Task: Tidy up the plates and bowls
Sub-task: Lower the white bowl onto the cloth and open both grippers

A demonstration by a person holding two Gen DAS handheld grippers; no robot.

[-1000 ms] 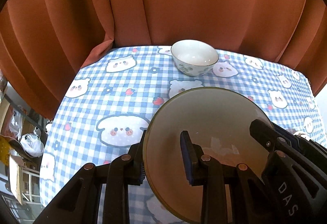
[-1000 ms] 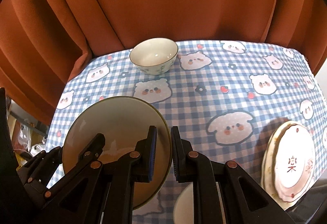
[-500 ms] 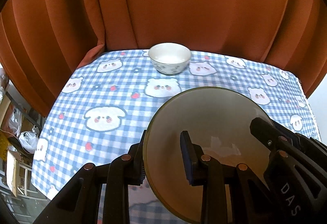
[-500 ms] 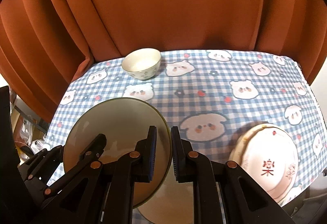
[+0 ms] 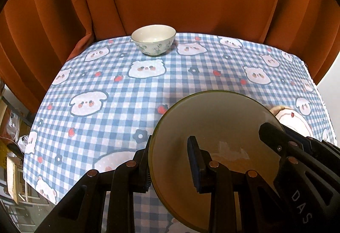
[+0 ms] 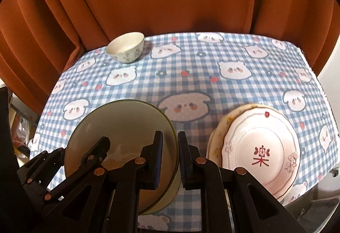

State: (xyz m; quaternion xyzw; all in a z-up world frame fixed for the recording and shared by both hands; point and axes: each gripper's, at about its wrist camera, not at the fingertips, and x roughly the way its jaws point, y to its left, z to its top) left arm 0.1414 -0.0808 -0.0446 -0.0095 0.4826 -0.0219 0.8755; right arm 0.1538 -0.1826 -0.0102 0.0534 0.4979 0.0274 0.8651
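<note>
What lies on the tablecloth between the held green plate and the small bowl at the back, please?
Nothing: in both wrist views only bare checked tablecloth separates the green plate from the small bowl.

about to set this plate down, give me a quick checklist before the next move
1. Left tool clamped on green plate rim: ok.
2. Right tool clamped on the opposite rim: ok.
3. Plate off the cloth: ok; it looks held above the table.
4. Pink plate stack in sight as a landing spot: ok.
5. Bowl far from the path: ok, at the back edge.
6. What lies under the green plate: cannot tell; a pale rim shows below it.
</note>
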